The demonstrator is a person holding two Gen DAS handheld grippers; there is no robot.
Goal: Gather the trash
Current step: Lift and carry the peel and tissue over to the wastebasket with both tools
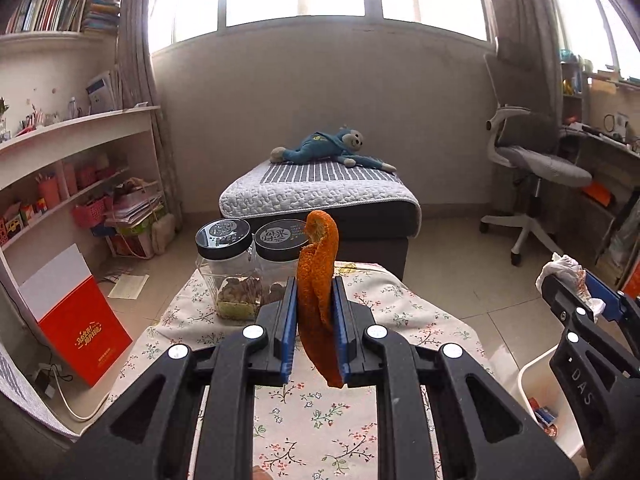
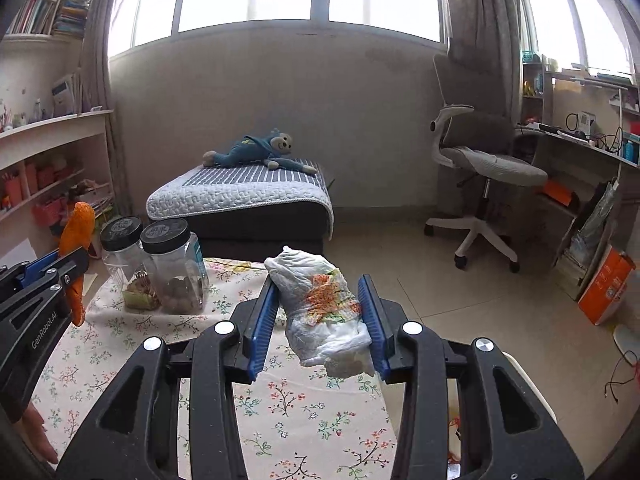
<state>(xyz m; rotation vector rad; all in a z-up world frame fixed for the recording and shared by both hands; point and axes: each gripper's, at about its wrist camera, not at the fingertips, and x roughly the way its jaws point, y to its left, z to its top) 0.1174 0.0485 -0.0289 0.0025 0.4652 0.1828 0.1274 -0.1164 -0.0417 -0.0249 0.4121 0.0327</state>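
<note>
Left hand-held gripper (image 1: 316, 300): clamped on orange peel (image 1: 318, 280), held upright above floral-clothed worktop (image 1: 320, 420). Two black-lidded jars (image 1: 248, 264) behind. Right hand-held gripper (image 1: 580, 292) grips crumpled wrapper (image 1: 566, 270). White bin (image 1: 540, 392) below.

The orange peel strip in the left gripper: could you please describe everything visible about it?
The long curled strip of orange peel has a dimpled orange skin, folded lengthwise and twisted, and looks dry. It stands nearly upright, pinched at mid-length between the blue-padded fingers of the left gripper. Its top curls above them and its tail hangs below, clear of the floral tablecloth.
</note>
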